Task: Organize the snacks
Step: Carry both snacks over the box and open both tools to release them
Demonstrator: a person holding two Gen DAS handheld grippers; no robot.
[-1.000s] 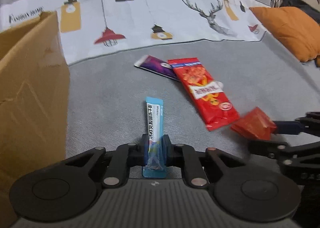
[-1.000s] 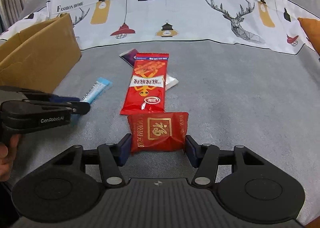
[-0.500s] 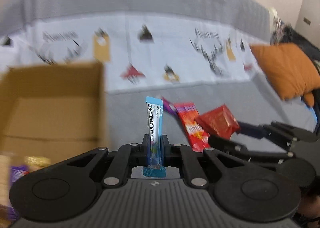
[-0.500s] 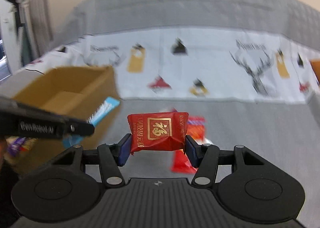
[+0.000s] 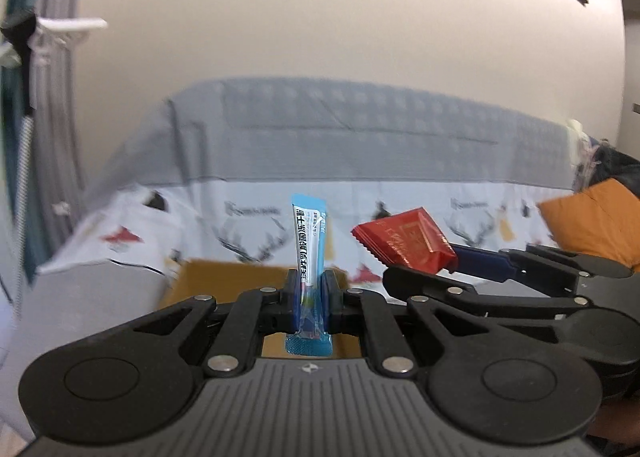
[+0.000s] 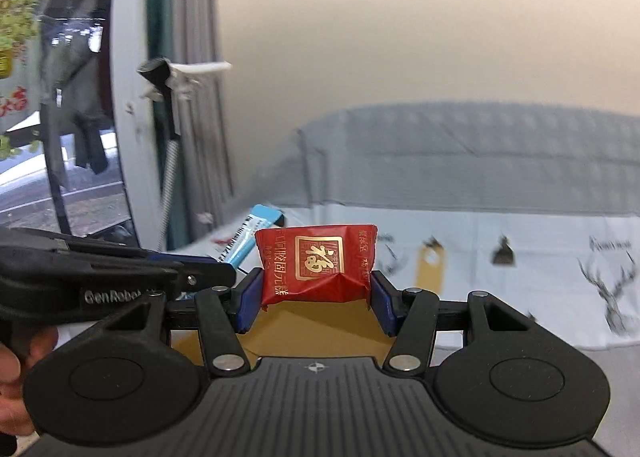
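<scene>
Behind everything we see a plain beige wall (image 5: 340, 17) and a grey quilted sofa back (image 5: 360, 137), with a white printed cloth (image 6: 520, 257) bearing deer and lamp figures draped along it. An orange cushion (image 5: 592, 217) lies at the right end of the sofa in the left wrist view.

Our left tool (image 5: 311, 297) is pressed together on a slim blue and white stick sachet (image 5: 309, 249), pinching it near its lower end so that it stands upright between the two fingers. Directly below it lies the brown cardboard box (image 5: 224, 277), whose open top shows around and under the tool's linkage.

Our right tool (image 6: 316, 297) pinches a red foil snack packet with a gold square emblem (image 6: 318, 265) by its two sides, holding it flat-faced to the camera. The same box (image 6: 320, 325) shows beneath this packet as well.

The two tools sit just beside each other, the right one reaching in from the right edge of the left wrist view (image 5: 460, 261) with the red packet (image 5: 404, 241) tilted. Both views are blurred, so the fine print on the cloth cannot be read.
</scene>
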